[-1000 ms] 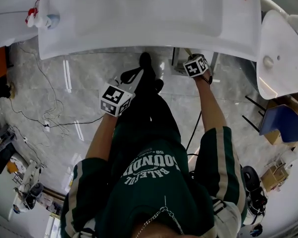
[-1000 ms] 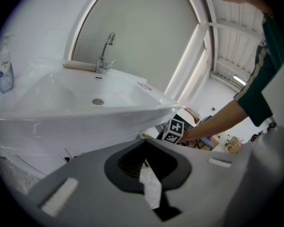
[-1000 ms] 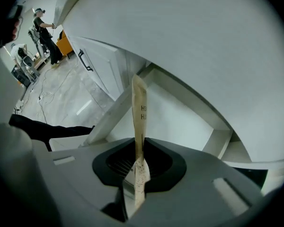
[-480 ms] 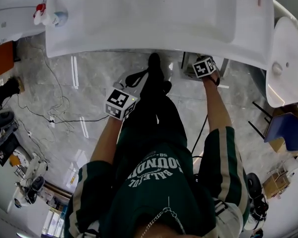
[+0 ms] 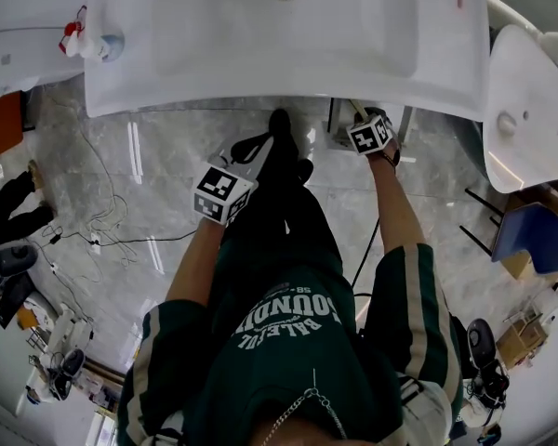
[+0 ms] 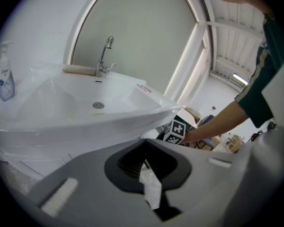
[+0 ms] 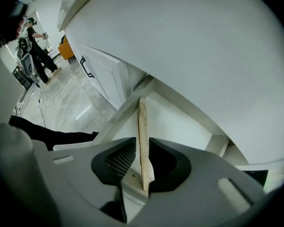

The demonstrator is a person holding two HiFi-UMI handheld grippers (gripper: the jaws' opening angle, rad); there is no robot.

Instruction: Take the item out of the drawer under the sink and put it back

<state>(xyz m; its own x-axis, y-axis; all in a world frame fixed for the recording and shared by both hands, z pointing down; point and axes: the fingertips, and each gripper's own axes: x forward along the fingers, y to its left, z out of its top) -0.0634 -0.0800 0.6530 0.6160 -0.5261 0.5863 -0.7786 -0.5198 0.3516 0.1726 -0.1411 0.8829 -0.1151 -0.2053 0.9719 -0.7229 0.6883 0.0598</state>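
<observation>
Person stands at a white sink (image 5: 214, 59), marble floor (image 5: 121, 175) below. Right tongs (image 7: 142, 144) are lowered under the front edge of the basin, pointing steeply down. A thin pale wooden piece (image 7: 142, 122), seen edge-on, stands upright between the jaws. The jaws have just been opening and stand apart: the piece leans on the right-hand pad, with a visible gap to the meshed pad on the other side, so it is not pinched. Behind the piece sits the white framing under the basin (image 7: 125, 110); whether this is the drawer cannot be told from these views. Left tongs (image 6: 144, 156) are held out in front of the sink, clear of it and tilted downward. Their jaws are closed together with nothing between them. From the left gripper view the right gripper's marker cube (image 6: 176, 130) shows just under the basin rim, the forearm (image 6: 217, 124) reaching in from the right. On the sink's rim: a chrome faucet (image 6: 104, 56) at the back and a pump soap bottle (image 6: 5, 82) at the far left. Loose cables (image 5: 93, 226) lie on the floor to the person's left.
</observation>
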